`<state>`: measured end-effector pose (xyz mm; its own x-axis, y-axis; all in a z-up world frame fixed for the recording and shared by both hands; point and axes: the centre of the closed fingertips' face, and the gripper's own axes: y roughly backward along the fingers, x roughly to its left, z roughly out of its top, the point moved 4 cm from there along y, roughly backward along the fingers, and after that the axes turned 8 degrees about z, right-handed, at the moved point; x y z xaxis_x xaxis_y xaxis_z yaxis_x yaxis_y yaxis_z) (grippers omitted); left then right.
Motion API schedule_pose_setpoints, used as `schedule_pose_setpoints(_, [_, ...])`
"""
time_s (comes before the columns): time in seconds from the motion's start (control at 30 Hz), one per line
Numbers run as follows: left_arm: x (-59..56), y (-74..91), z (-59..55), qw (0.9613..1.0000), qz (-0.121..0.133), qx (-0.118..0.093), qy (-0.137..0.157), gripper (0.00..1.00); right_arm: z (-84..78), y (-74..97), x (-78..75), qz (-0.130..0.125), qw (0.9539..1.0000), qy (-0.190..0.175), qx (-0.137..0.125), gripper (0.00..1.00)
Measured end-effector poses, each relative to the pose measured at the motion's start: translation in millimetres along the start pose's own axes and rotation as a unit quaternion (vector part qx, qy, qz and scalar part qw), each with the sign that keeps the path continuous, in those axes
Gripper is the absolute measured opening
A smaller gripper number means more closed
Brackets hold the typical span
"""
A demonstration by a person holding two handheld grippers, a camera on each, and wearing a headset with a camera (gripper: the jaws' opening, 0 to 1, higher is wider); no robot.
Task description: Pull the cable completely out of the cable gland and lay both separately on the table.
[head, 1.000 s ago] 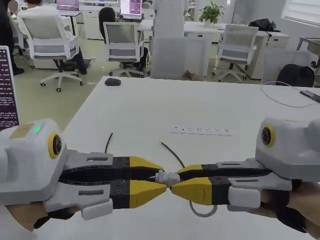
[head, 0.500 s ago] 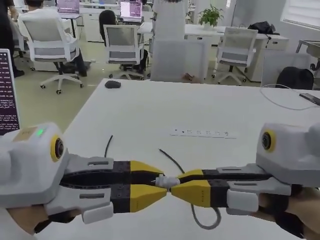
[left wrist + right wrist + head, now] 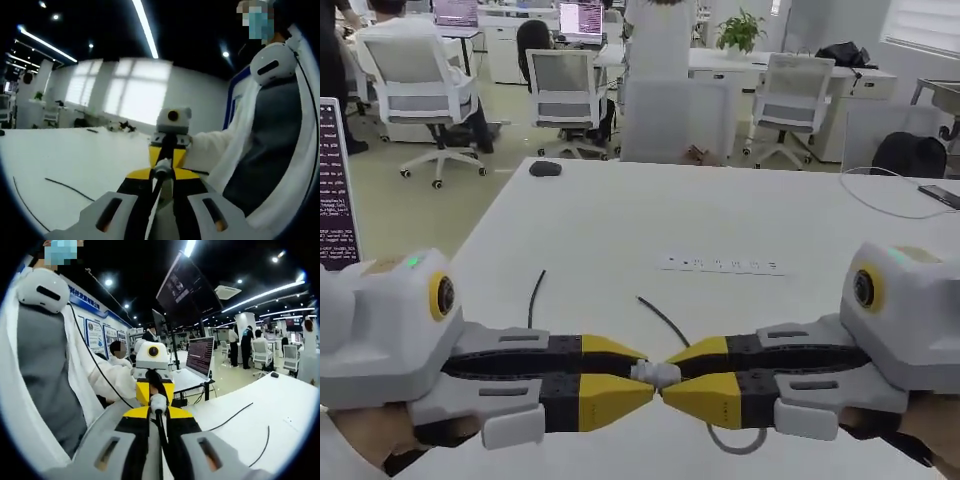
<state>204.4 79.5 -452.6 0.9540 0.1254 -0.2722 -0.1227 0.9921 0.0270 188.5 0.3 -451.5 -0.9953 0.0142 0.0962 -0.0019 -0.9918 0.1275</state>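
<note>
- Yellow fingers (image 3: 605, 395) of the left gripper (image 3: 642, 373) were clenched on the white cable gland (image 3: 656, 374), right at their tips.
- On the right gripper (image 3: 672, 375), the fingers (image 3: 710, 385) were clenched on the dark cable (image 3: 665, 318). They sat just beside the gland, tip to tip with the left fingers.
- Both things looked to be held up off the table (image 3: 720, 210), not lying on it.
- The gland worked like a tiny tube, and I think the cable was still inside it.
- The cable could slide through the right fingers if the pull was hard, because it was thin and smooth. Then it would stay stuck in the gland.
- The gland could pop out of the left fingers, because it was small and round. It could roll away.
- The loose loop of cable under the right fingers could catch on them and drag.
</note>
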Motion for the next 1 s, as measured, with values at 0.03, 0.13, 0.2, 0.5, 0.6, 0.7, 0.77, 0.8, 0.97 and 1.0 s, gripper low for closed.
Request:
schedule_pose_setpoints(0.03, [0.5,0.1,-0.7,1.0000,0.000,0.001,0.008,0.15,-0.1,-0.8,0.3,-0.002,0.9998,0.020,0.005,0.10])
schedule_pose_setpoints(0.13, [1.2,0.5,-4.3,0.9994,-0.006,0.009,0.032,0.15,-2.1,-3.9,4.0,0.001,0.9974,0.065,0.030,0.10])
schedule_pose_setpoints(0.2, [-1.0,0.9,-5.6,0.9994,-0.008,0.011,0.032,0.15,-2.8,-4.6,5.9,0.006,0.9973,0.065,0.032,0.10])
schedule_pose_setpoints(0.5, [-0.9,0.8,-7.1,0.9990,-0.009,0.010,0.044,0.15,-3.8,-3.2,3.7,0.006,0.9951,0.091,0.037,0.10])
schedule_pose_setpoints(0.6, [-0.9,0.2,-7.5,0.9990,-0.008,0.010,0.042,0.15,-4.6,-2.8,3.0,0.005,0.9956,0.086,0.036,0.10])
schedule_pose_setpoints(0.7, [-1.5,0.0,-7.5,0.9993,-0.008,0.007,0.036,0.15,-5.8,-2.5,3.1,0.005,0.9988,0.043,0.023,0.11])
schedule_pose_setpoints(0.77, [-1.9,-0.9,-9.1,0.9996,-0.005,0.008,0.027,0.15,-7.7,-1.7,0.5,0.005,0.9994,0.026,0.022,0.11])
schedule_pose_setpoints(0.8, [-1.2,-1.0,-9.7,0.9997,-0.004,0.008,0.024,0.15,-8.6,-1.9,0.4,0.005,0.9993,0.029,0.023,0.11])
schedule_pose_setpoints(0.97, [-0.6,0.2,-9.9,0.9998,-0.001,0.003,0.020,0.15,-8.6,-1.6,0.8,0.002,0.9996,0.025,0.016,0.12])
schedule_pose_setpoints(1.0, [-0.1,0.7,-9.7,0.9998,0.000,0.002,0.019,0.15,-9.2,-0.9,0.3,0.002,0.9996,0.022,0.016,0.12])
